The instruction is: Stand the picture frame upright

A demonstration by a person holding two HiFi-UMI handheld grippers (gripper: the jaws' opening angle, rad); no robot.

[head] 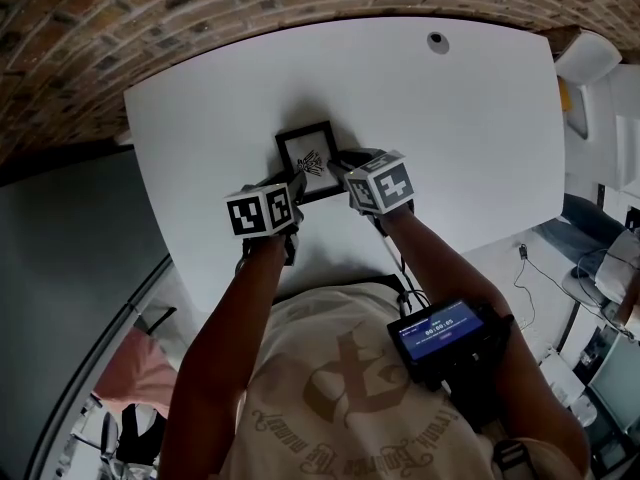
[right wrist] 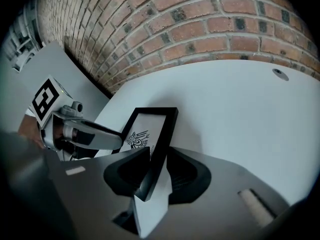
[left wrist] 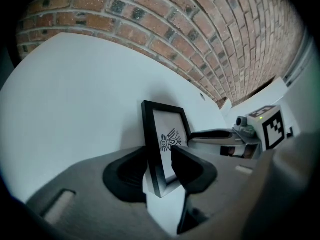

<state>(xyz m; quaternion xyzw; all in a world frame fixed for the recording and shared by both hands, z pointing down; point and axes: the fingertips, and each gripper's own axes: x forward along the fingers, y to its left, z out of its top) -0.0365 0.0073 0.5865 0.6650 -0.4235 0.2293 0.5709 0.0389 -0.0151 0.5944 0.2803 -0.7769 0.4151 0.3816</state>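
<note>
A big brick wall point(head: 200, 8) runs along the far side. In front of it is a wide white table point(head: 480, 148). A person leans over the near edge of the table, with both arms stretched out. A black box with a lit blue screen point(head: 437, 333) is strapped to the person's right arm.

The picture frame point(head: 310, 158) is near the middle of the table. It is black with a white picture inside. It stands up on its bottom edge, and its front faces the person.

The left gripper point(left wrist: 159, 151) is at the frame's left side. Its two jaws are wide apart. The left edge of the frame is between them, near its bottom corner. The jaws do not seem to squeeze it.

The right gripper point(right wrist: 159, 151) is at the frame's right side. Its jaws are apart too. The right edge of the frame is between them, close to both jaws, but they do not seem to pinch it.

Each gripper has a white cube with black squares on it.

Inside the frame is a small black drawing point(left wrist: 170, 140) that looks a bit like a bird.

Far back on the right of the table is a little round cap point(head: 437, 40).
</note>
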